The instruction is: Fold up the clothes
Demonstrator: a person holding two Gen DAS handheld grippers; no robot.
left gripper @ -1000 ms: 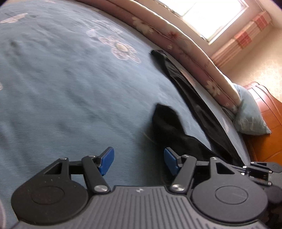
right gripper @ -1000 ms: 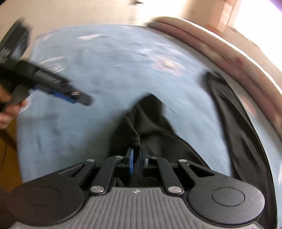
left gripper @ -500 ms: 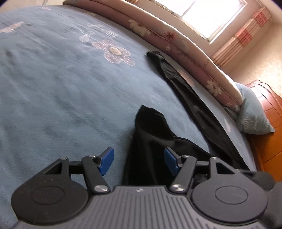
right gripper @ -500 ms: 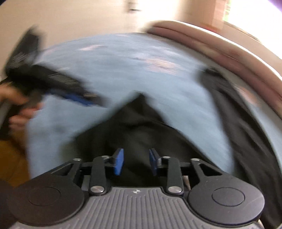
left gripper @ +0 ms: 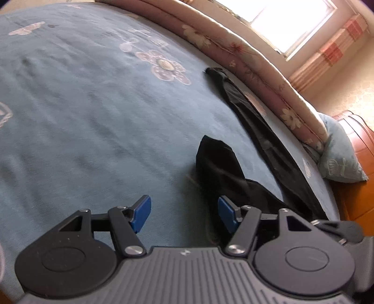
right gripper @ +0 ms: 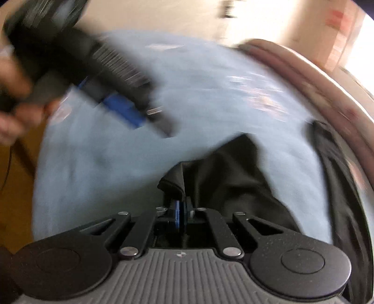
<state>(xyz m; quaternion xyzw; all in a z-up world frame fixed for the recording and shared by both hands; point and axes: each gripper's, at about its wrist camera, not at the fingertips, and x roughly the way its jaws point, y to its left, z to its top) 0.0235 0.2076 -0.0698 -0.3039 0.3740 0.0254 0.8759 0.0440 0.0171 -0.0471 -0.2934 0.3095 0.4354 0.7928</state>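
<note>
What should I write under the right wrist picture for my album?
Right claw shut on black pants on a blue bed.

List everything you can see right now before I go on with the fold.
black garment: one, black, spread on the bed, a long strip running toward the far edge
bedspread: one, blue with pale flowers, covering the bed
rolled quilt: one, pink floral, along the bed's far edge
pillow: one, pale blue, by the wooden headboard
window: one, bright, checked curtain beside it
left hand-held gripper: open, nothing between its pads
right hand-held gripper: shut on a fold of the black garment
hand: one, holding the left hand-held gripper
</note>
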